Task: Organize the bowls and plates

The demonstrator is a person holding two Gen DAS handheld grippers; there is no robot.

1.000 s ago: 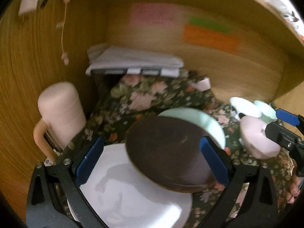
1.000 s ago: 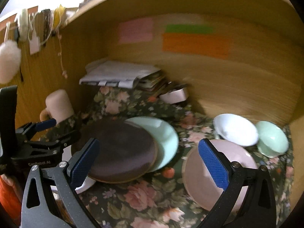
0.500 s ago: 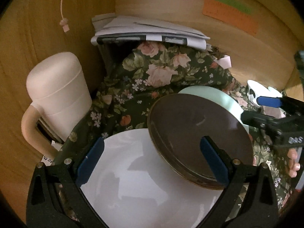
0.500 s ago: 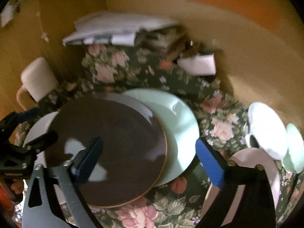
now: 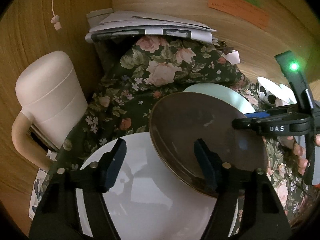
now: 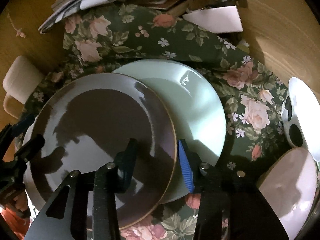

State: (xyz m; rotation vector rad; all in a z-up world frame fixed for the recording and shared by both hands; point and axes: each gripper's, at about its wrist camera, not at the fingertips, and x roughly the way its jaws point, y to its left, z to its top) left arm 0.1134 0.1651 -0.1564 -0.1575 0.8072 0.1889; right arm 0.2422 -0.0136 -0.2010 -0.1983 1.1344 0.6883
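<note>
We see a dark green flowered cloth covering the surface, tucked into a wooden nook. Right on the cloth sit a white plate, a pale green plate, a pink bowl and a white bowl with black spots off to the right side. A brown plate lies across the white and green ones, not on the cloth itself. At the back there's a pile of papers, and a cream mug stands upside down at the left edge.
</note>
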